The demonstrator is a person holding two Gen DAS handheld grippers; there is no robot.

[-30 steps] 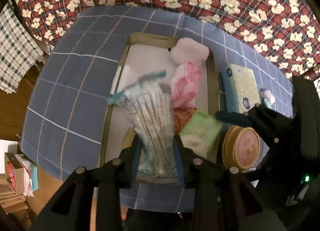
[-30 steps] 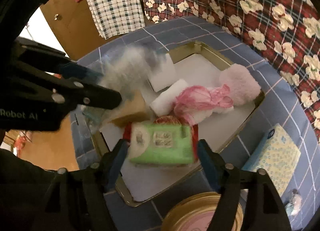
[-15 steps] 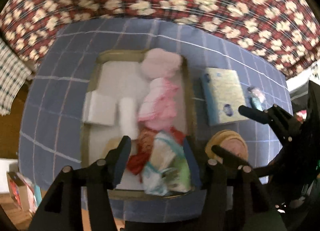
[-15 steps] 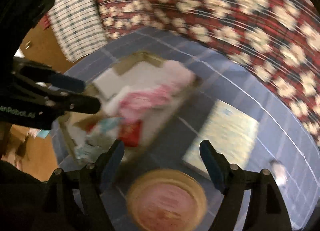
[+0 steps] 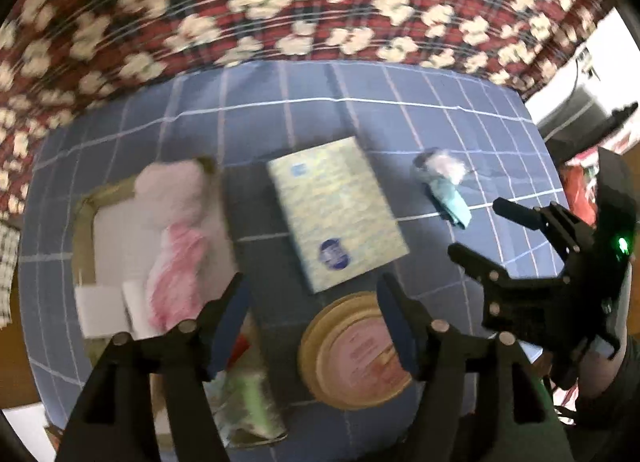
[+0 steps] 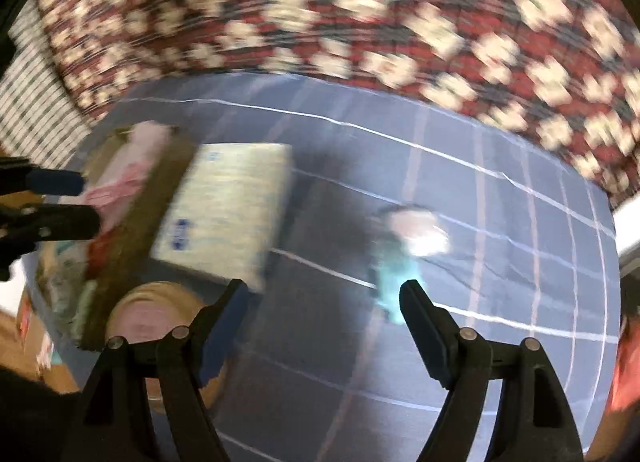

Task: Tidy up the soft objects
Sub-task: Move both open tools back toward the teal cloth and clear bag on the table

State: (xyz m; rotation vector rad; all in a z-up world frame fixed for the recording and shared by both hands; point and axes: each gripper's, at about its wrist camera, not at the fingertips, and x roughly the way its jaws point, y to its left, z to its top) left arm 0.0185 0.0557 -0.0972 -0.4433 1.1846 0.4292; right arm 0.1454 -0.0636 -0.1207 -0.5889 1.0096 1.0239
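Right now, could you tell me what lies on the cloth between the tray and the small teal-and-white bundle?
The pale tissue pack lies between the tray and the small bundle, flat on the blue checked cloth; the left wrist view shows it best.

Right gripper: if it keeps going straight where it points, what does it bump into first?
Probably the bare blue cloth. The right gripper is open and empty; the small teal bag lies just beside that line.

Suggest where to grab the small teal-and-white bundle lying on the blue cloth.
Probably from above, across the narrow teal tail of the small bundle, not the fluffier white end. It lies flat and alone on the blue cloth; the open right tongs already frame it.
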